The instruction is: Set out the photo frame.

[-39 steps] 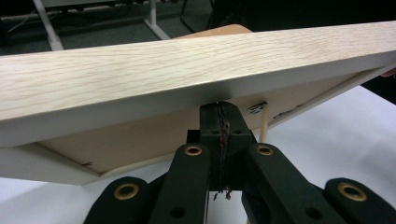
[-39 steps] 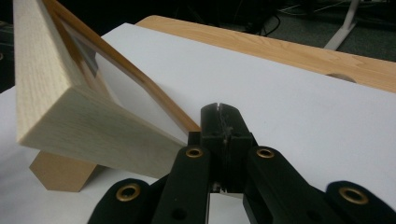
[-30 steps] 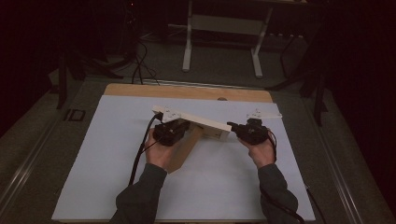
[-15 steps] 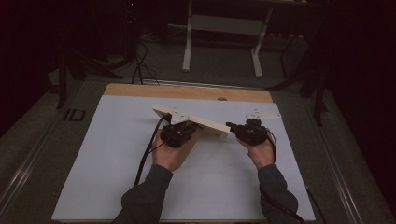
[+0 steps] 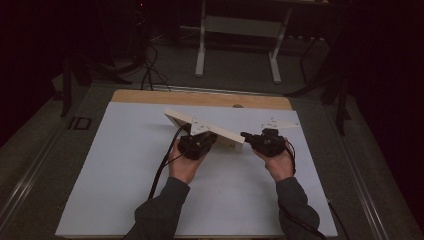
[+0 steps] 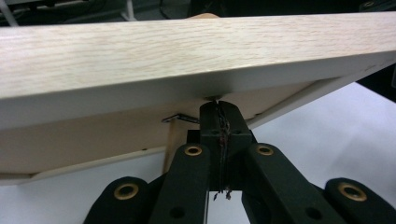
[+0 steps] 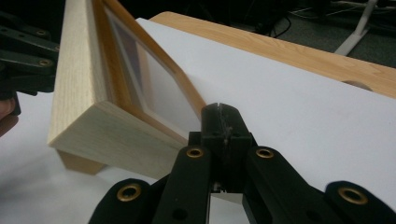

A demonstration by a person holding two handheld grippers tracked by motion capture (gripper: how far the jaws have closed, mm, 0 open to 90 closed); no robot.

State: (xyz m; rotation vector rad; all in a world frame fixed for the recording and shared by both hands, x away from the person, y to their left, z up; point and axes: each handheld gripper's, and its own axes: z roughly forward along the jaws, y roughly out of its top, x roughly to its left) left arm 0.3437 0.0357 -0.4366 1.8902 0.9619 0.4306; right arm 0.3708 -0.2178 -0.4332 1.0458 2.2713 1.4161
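Picture frame [image 5: 202,126] of pale wood sits tilted over the middle of the white sheet [image 5: 125,165], a little toward the sheet's far edge, one corner raised toward the far left and the other end low near the right gripper [image 5: 246,135]. From the high view the left gripper [image 5: 200,141] sits tucked under the frame's near side, the left hand [image 5: 184,164] behind it, and the right hand [image 5: 277,160] holds its tool just beside the frame's low right end.

Down in the left gripper view, the frame's broad wooden edge [image 6: 177,51] stretches across the top, and the left gripper [image 6: 219,105] has its black jaws pressed together, tips touching the frame's underside beside a small metal clip [image 6: 180,118]; nothing lies between them.

Switch to the right gripper view and there is the front of the frame [image 7: 93,121]: a glazed pane [image 7: 159,93] set inside the wooden border, leaning over the white sheet [image 7: 289,107]. The right gripper [image 7: 223,109] has its jaws together too, tips right at the frame's lower edge, gripping nothing. The left gripper's dark links [image 7: 25,51] show beyond the frame at the far left of that view. The wooden table edge [image 7: 299,53] runs along the sheet's far side.
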